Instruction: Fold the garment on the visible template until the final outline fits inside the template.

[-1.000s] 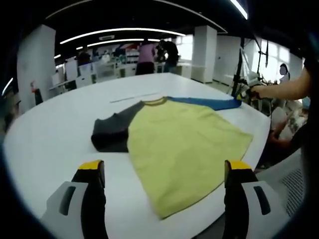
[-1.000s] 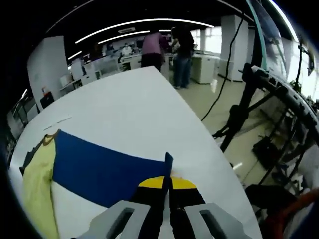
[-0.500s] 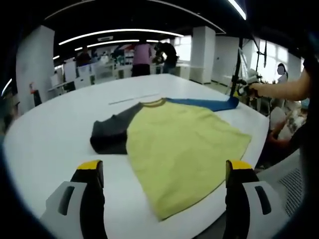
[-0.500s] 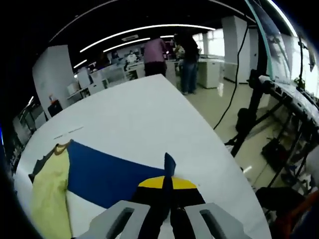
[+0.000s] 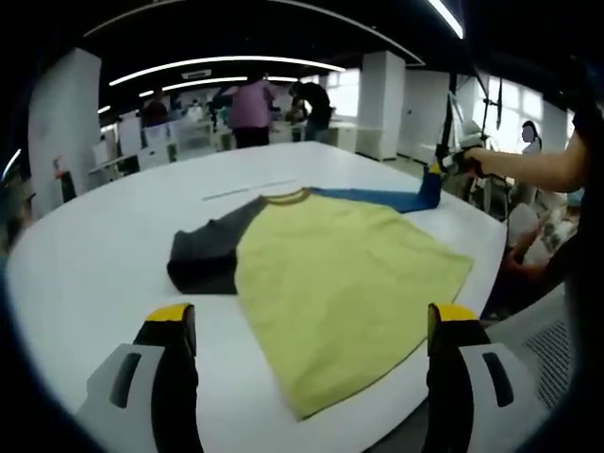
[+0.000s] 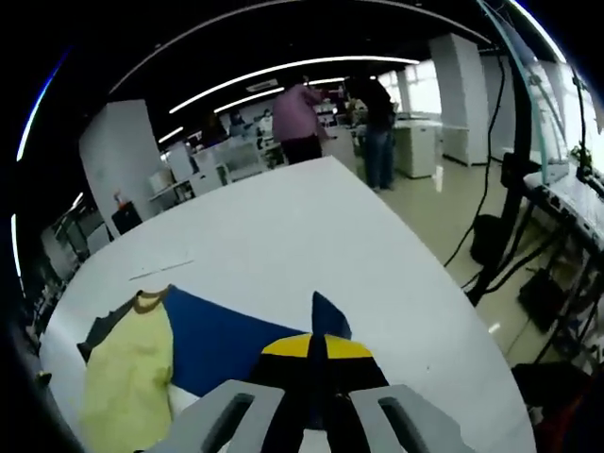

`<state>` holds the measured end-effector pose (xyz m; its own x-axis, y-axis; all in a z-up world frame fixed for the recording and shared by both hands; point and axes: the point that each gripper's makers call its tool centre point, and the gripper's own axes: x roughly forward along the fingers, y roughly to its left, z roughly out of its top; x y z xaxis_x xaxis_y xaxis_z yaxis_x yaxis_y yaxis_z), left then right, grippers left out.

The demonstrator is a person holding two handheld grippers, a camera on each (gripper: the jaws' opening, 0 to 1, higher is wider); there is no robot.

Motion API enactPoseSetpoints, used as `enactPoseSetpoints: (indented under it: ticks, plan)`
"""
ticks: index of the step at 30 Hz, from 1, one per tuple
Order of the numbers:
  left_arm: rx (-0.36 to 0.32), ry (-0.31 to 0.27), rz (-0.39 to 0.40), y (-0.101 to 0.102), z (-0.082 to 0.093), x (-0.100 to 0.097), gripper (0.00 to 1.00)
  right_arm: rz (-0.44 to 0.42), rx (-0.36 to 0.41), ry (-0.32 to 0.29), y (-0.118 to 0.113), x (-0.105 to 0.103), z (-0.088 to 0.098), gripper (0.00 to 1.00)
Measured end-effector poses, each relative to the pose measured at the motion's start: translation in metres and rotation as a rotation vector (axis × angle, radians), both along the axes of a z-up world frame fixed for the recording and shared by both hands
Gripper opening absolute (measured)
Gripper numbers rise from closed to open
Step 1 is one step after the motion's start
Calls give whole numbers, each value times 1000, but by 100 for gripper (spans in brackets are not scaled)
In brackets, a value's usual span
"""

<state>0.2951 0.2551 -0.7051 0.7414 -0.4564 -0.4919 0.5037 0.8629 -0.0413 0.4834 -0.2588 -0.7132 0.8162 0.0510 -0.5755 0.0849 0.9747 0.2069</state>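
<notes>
The shirt (image 5: pixel 340 274) lies flat on the white table (image 5: pixel 94 255), yellow body toward the near edge, grey sleeve (image 5: pixel 203 255) out to one side, blue sleeve (image 5: pixel 387 197) stretched to the other. The right gripper (image 6: pixel 312 351) is pressed together on the cuff of the blue sleeve (image 6: pixel 226 335) and holds that end raised off the table (in the left gripper view it shows far off at the right, at the sleeve's tip). From this claw the sleeve's long axis runs straight back toward the collar (image 6: pixel 149 300) and yellow body (image 6: pixel 127 377), so the fold probably calls for carrying the cuff along that line, inward over the body.

The left gripper (image 5: pixel 311 330) hovers with jaws spread wide at the hem side, holding nothing, well apart from the blue sleeve; the right is plainly the nearer hand for this fold. A thin pale line (image 5: pixel 253 187) on the table beyond the collar may be part of the template; I cannot tell its outline.
</notes>
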Motion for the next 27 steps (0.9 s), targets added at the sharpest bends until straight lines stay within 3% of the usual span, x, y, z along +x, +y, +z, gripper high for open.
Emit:
enactPoseSetpoints:
  ticks: [27]
  plan:
    - [-14, -7, -19, -5, 2, -1, 99, 175, 51, -9, 99, 22, 12, 0]
